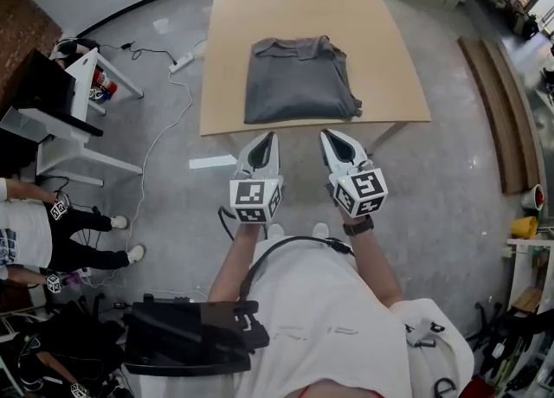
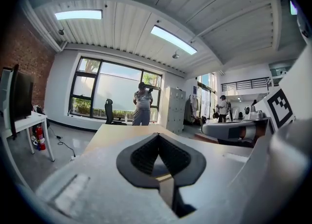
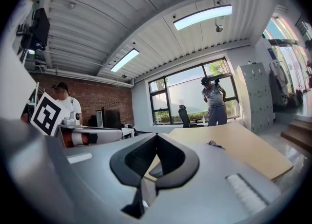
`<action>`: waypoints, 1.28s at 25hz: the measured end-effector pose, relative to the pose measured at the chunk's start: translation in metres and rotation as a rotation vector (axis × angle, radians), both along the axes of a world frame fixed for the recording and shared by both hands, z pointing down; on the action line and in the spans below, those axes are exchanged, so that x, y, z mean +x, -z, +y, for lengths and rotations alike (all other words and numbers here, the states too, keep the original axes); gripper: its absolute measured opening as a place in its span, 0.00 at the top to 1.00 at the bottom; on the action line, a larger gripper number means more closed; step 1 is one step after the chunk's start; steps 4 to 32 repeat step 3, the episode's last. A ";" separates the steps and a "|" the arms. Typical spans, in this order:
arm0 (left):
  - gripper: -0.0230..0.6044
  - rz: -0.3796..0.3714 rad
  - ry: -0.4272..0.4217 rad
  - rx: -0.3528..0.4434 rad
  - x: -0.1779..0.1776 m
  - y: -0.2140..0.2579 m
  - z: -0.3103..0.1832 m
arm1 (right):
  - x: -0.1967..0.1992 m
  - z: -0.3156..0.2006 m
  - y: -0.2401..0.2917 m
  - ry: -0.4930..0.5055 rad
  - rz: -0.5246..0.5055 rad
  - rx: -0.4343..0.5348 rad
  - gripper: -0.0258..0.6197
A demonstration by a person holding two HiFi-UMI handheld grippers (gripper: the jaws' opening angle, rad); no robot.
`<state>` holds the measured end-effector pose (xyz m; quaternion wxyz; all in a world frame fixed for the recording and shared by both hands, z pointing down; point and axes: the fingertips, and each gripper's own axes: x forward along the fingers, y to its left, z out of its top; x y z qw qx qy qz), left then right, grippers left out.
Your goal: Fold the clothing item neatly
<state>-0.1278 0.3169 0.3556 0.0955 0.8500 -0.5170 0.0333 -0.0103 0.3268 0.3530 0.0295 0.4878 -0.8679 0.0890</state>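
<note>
A grey collared shirt (image 1: 299, 80) lies folded into a neat rectangle on the light wooden table (image 1: 234, 33), collar at the far side. My left gripper (image 1: 263, 140) and right gripper (image 1: 331, 138) hover side by side just off the table's near edge, well above the floor, both shut and empty. In the left gripper view the left gripper (image 2: 157, 138) points almost level over the table (image 2: 112, 135). From the right gripper (image 3: 155, 139) only a sliver of the shirt (image 3: 214, 144) shows on the tabletop.
A white side desk (image 1: 82, 119) with a monitor stands left, cables (image 1: 164, 59) trail on the floor. A seated person (image 1: 52, 232) is at the left edge. Wooden planks (image 1: 498, 102) lie right. Another person (image 2: 142, 102) stands by the far windows.
</note>
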 end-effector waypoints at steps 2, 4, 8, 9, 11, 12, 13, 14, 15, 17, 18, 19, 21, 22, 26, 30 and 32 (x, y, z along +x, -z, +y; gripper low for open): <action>0.96 0.000 -0.003 0.020 -0.001 0.006 0.001 | 0.000 0.000 0.007 -0.012 0.002 0.019 0.95; 0.96 -0.001 -0.005 0.029 -0.002 0.009 0.001 | 0.000 0.000 0.009 -0.017 0.002 0.027 0.95; 0.96 -0.001 -0.005 0.029 -0.002 0.009 0.001 | 0.000 0.000 0.009 -0.017 0.002 0.027 0.95; 0.96 -0.001 -0.005 0.029 -0.002 0.009 0.001 | 0.000 0.000 0.009 -0.017 0.002 0.027 0.95; 0.96 -0.001 -0.005 0.029 -0.002 0.009 0.001 | 0.000 0.000 0.009 -0.017 0.002 0.027 0.95; 0.96 -0.001 -0.005 0.029 -0.002 0.009 0.001 | 0.000 0.000 0.009 -0.017 0.002 0.027 0.95; 0.96 -0.001 -0.005 0.029 -0.002 0.009 0.001 | 0.000 0.000 0.009 -0.017 0.002 0.027 0.95; 0.96 -0.001 -0.005 0.029 -0.002 0.009 0.001 | 0.000 0.000 0.009 -0.017 0.002 0.027 0.95; 0.96 -0.001 -0.005 0.029 -0.002 0.009 0.001 | 0.000 0.000 0.009 -0.017 0.002 0.027 0.95; 0.96 -0.001 -0.005 0.029 -0.002 0.009 0.001 | 0.000 0.000 0.009 -0.017 0.002 0.027 0.95; 0.96 -0.001 -0.005 0.029 -0.002 0.009 0.001 | 0.000 0.000 0.009 -0.017 0.002 0.027 0.95; 0.96 -0.001 -0.005 0.029 -0.002 0.009 0.001 | 0.000 0.000 0.009 -0.017 0.002 0.027 0.95; 0.96 -0.001 -0.005 0.029 -0.002 0.009 0.001 | 0.000 0.000 0.009 -0.017 0.002 0.027 0.95; 0.96 -0.001 -0.005 0.029 -0.002 0.009 0.001 | 0.000 0.000 0.009 -0.017 0.002 0.027 0.95; 0.96 -0.001 -0.005 0.029 -0.002 0.009 0.001 | 0.000 0.000 0.009 -0.017 0.002 0.027 0.95; 0.96 -0.001 -0.005 0.029 -0.002 0.009 0.001 | 0.000 0.000 0.009 -0.017 0.002 0.027 0.95; 0.96 -0.001 -0.005 0.029 -0.002 0.009 0.001 | 0.000 0.000 0.009 -0.017 0.002 0.027 0.95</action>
